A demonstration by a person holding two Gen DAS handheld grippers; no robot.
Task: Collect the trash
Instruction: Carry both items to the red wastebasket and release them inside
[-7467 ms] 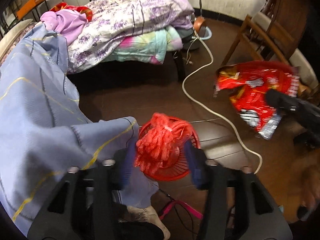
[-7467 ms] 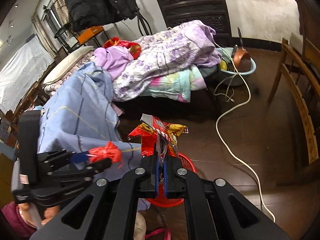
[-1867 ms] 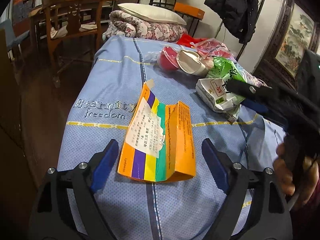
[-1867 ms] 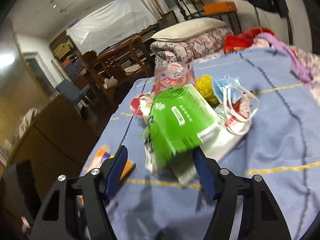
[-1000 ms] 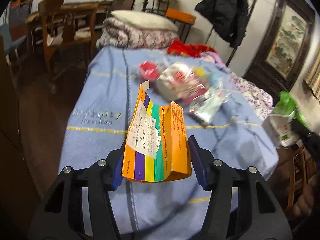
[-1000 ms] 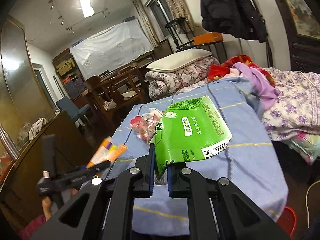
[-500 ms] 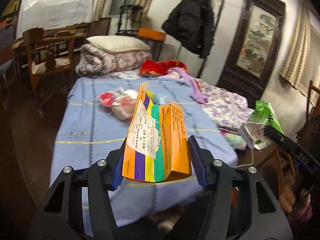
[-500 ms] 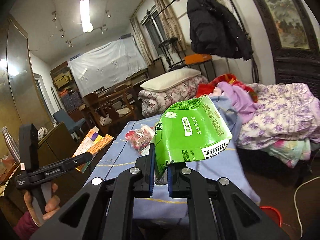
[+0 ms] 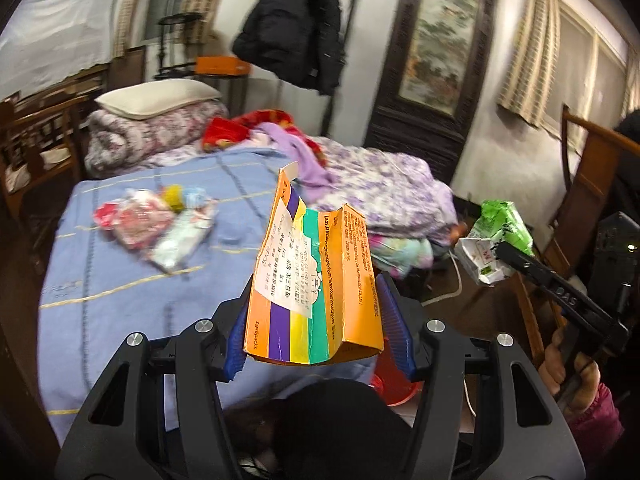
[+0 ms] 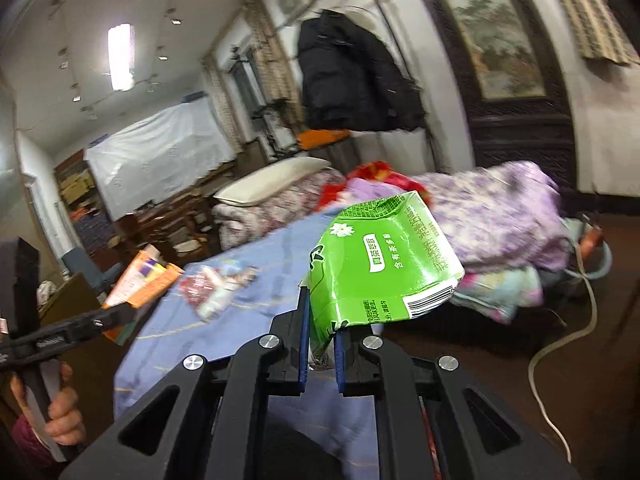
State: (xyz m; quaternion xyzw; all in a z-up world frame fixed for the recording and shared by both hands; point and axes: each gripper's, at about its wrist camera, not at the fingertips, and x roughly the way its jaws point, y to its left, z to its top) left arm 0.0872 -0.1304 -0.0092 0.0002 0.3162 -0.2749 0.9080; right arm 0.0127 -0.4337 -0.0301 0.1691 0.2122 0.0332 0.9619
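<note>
Overhead, black coat (image 9: 294,20); blue bedspread (image 9: 120,280) below.

Lived-in home bedroom, bed (image 9: 132,280) with quilts (image 9: 380,196), hanging coat (image 9: 296,24), framed painting (image 9: 440,64)

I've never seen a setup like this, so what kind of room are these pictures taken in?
Probably a lived-in bedroom in a home: a bed under a blue blanket, a pillow on rolled bedding, and a dark coat hanging by the wall.
</note>
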